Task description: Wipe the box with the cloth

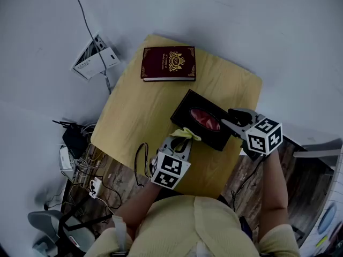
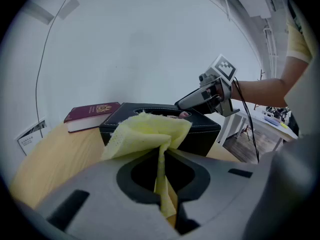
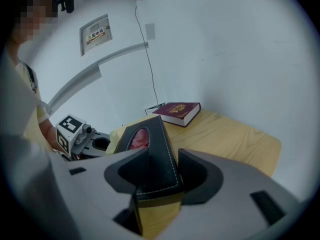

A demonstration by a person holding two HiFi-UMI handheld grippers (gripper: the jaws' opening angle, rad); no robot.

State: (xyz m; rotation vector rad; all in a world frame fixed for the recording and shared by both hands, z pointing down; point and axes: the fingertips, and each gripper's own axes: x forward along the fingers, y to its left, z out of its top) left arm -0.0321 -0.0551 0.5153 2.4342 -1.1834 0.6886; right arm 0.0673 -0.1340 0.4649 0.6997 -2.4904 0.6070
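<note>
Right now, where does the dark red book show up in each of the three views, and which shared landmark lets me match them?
Head view: dark red book lies upper centre, at the table's far end.
Left gripper view: book sits left of centre, beyond the box's left end.
Right gripper view: book sits just right of centre, past the box.
Shared landmark: the black box, nearer than the book in every view.

The person wears a pale yellow short-sleeved top (image 1: 193, 224). The grey, black-padded left tongs (image 1: 184, 139) and right tongs (image 1: 229, 121) each bear a black-and-white marker cube (image 1: 170, 170). A black cable (image 2: 248, 129) trails off the right.
</note>
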